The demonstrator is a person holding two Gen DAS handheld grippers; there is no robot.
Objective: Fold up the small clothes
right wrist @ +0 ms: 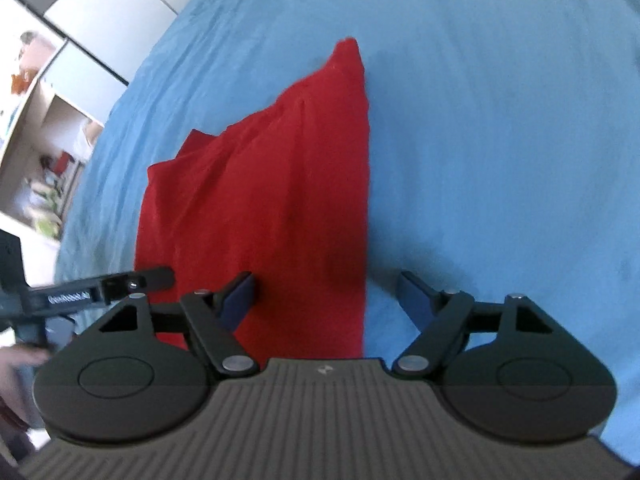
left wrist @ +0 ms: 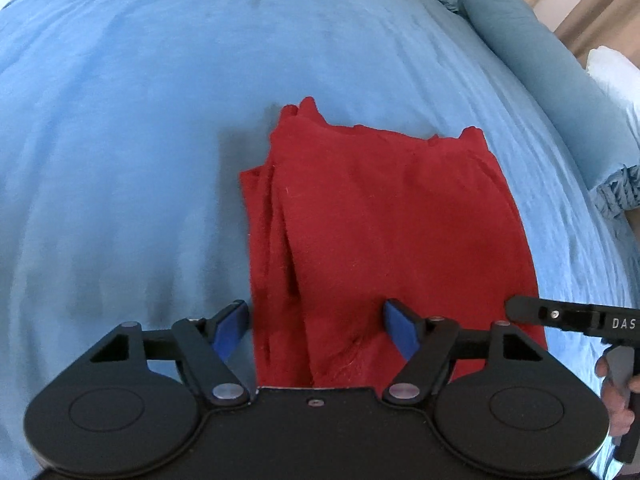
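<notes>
Left wrist view: the left tool (left wrist: 316, 326) stands wide over the folded red cloth garment's (left wrist: 384, 220) near-left corner on the blue-sheeted bed (left wrist: 120, 120), holding nothing; the right tool (right wrist: 326, 296) likewise straddles the garment's right edge, likely readying the next fold.

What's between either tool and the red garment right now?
Nothing visible. The red garment lies alone on the blue bedspread; the left tool and right tool hang open at its near edge.

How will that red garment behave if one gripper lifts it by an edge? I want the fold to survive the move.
The red garment looks like soft knit lying in loose layers with creases, so it would probably droop and unfold if raised by one edge. It seems light, so it should lift easily. Pushed across the blue bedspread, itself soft and wrinkled, it would likely bunch rather than slide.
</notes>
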